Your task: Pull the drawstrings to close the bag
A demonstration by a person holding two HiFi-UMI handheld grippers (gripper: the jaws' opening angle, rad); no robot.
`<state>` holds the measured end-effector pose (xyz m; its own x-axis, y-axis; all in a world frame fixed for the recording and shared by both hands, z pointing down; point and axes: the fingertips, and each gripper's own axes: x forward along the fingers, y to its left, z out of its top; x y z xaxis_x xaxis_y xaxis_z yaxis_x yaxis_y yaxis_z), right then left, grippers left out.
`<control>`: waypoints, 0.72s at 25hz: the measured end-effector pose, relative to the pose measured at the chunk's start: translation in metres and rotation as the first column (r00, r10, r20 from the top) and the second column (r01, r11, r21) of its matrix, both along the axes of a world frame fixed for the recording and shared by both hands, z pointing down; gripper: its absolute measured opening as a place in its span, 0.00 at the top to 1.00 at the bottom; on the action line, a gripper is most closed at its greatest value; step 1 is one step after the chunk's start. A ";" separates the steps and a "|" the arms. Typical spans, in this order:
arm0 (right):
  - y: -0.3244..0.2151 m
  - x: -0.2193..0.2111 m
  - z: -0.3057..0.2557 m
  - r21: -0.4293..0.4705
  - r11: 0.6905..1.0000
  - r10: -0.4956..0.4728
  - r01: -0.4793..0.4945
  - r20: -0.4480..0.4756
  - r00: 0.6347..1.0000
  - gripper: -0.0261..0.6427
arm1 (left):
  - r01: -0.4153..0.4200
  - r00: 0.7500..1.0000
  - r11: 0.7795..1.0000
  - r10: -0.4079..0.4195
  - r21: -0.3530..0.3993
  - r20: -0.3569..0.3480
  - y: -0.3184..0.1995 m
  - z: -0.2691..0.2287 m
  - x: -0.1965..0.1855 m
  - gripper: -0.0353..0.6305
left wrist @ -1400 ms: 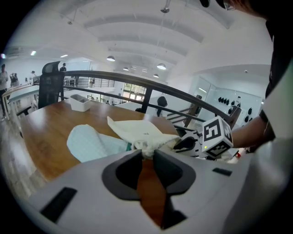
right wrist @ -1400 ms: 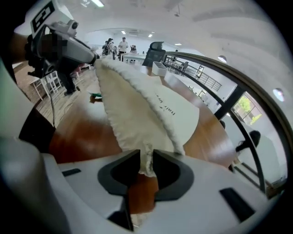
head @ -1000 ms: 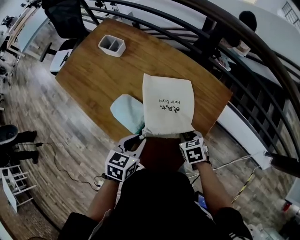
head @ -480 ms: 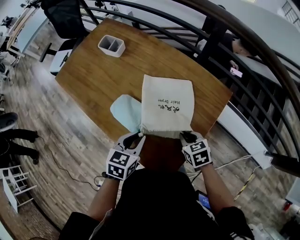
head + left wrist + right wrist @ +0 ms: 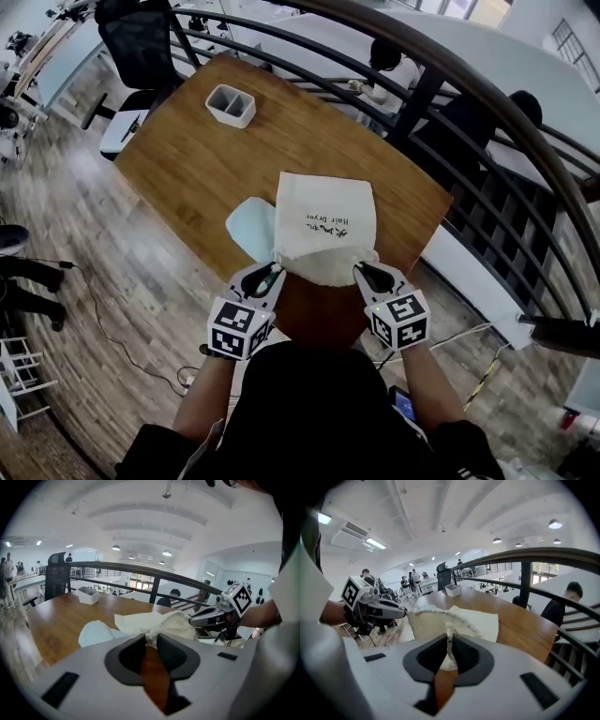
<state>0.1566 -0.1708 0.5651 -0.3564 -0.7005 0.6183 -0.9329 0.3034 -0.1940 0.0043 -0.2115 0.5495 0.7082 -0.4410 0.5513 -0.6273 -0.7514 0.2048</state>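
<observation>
Cream bag point(image 5: 323, 192) on bench point(image 5: 187, 141): dark print mid-panel, two lines, upside down in head view. Larger line of stylised characters, not legible. Smaller line reads "Hair Dryer". At bag's near edge, left tongs point(image 5: 269, 277) and right tongs point(image 5: 367, 274) carry cubes with black-and-white square code patterns, no letters or digits.

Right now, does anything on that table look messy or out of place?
Nothing is spilled or broken. The mouth of the bag is bunched at the near edge of the table, pinched by the left gripper and right gripper; a pale blue cloth pokes out at its left side.
</observation>
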 end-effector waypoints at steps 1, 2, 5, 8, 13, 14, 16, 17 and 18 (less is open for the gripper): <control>-0.001 0.003 -0.007 0.017 1.000 0.013 -0.013 -0.004 1.000 0.92 | 0.003 1.000 1.000 -0.003 0.012 -0.009 -0.001 -0.004 -0.002 0.82; -0.002 0.007 -0.013 0.032 0.999 0.030 -0.030 -0.008 1.000 0.92 | 0.007 1.000 1.000 -0.006 0.024 -0.019 -0.002 -0.009 -0.005 0.82; -0.004 0.020 -0.030 0.065 0.993 0.095 -0.094 -0.015 0.995 0.92 | 0.022 0.999 0.998 -0.020 0.054 -0.044 -0.002 -0.020 -0.017 0.82; -0.005 0.034 -0.040 0.085 0.985 0.153 -0.151 -0.021 0.988 0.92 | 0.042 0.997 0.997 -0.038 0.065 -0.065 -0.004 -0.022 -0.031 0.82; 0.003 0.042 -0.046 0.095 0.971 0.225 -0.220 -0.044 0.973 0.92 | 0.101 0.976 0.995 -0.103 -0.020 -0.194 -0.005 -0.028 -0.058 0.82; 0.004 0.042 -0.046 0.095 0.969 0.235 -0.230 -0.048 0.971 0.92 | 0.111 0.971 0.993 -0.115 -0.033 -0.208 -0.005 -0.028 -0.063 0.83; 0.006 0.042 -0.044 0.095 0.963 0.261 -0.253 -0.073 0.963 0.92 | 0.126 0.968 0.991 -0.133 -0.045 -0.214 -0.006 -0.027 -0.072 0.83; 0.006 0.044 -0.041 0.092 0.958 0.279 -0.271 -0.091 0.956 0.92 | 0.135 0.967 0.990 -0.143 -0.050 -0.211 -0.006 -0.025 -0.077 0.83; 0.007 0.046 -0.039 0.086 0.953 0.299 -0.291 -0.107 0.948 0.92 | 0.147 0.965 0.987 -0.156 -0.058 -0.209 -0.006 -0.024 -0.082 0.83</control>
<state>0.2022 -0.1641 0.5259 -0.0553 -0.8054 0.5901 -0.9976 0.0197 -0.0666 -0.0777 -0.2177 0.5252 0.7376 -0.5324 0.4154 -0.6720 -0.6389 0.3744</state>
